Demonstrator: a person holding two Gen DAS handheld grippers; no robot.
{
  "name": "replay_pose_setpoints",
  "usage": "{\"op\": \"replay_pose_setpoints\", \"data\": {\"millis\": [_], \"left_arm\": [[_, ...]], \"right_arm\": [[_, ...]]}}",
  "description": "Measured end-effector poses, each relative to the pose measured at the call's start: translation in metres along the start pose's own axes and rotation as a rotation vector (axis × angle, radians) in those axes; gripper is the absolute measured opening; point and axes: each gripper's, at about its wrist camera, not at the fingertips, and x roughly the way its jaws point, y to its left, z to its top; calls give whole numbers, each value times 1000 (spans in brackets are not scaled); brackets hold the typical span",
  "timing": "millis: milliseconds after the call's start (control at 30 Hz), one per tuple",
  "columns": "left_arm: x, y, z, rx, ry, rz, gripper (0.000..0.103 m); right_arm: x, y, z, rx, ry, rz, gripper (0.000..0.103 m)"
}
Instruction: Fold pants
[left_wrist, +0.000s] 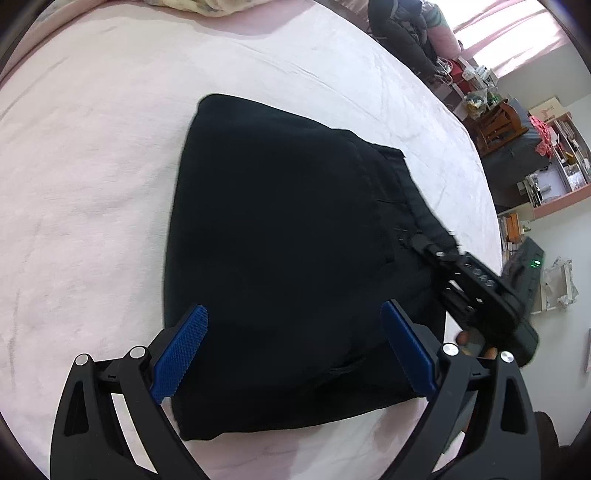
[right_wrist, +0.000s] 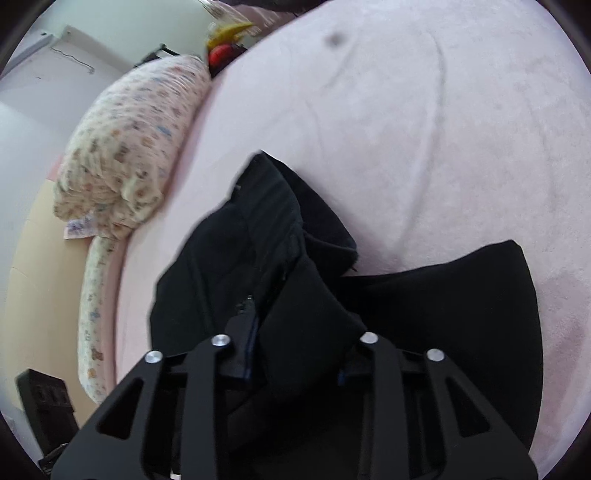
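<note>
The black folded fabric pants (left_wrist: 288, 236) lie on the pale pink plush bed cover (left_wrist: 92, 177), their long axis going from the near edge away toward the upper left in the left wrist view. The left gripper (left_wrist: 295, 350) hangs over the near end – its 2 blue pads wide apart, not touching. The right gripper (right_wrist: 295, 354) is clamped on a raised fold – at the waistband side.

black pants (left_wrist: 288, 236), folded, on pink bed (left_wrist: 92, 177)

Folded pants (left_wrist: 288, 258) lie on the bed (left_wrist: 92, 184); a pillow (right_wrist: 136, 147), perhaps rolled bedding, sits at its edge
</note>
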Motion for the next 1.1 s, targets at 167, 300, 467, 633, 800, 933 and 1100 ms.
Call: {"op": "replay_pose_setpoints", "data": {"millis": [167, 300, 467, 633, 800, 933, 1100], "left_arm": [[-18, 12, -4, -43, -48, 21, 96], [-37, 24, -8, -76, -91, 35, 96], [-49, 33, -11, -96, -115, 52, 96], [-40, 34, -20, -95, -76, 70, 96], [-36, 19, -28, -35, -40, 57, 96], [-34, -6, -27, 89, -41, 84, 96], [-35, -36, -32, 250, -50, 162, 97]], "right_arm": [[-30, 33, 4, -22, -58, 87, 24], [-68, 59, -2, -67, -115, 148, 23], [-132, 41, -32, 26, -217, 145, 22], [-137, -27, -76, 230, -163, -33, 22], [-121, -45, -90, 244, -112, -99, 21], [-119, -43, -84, 172, -79, -159, 22], [-105, -36, -90, 69, -47, -265, 23]]}}
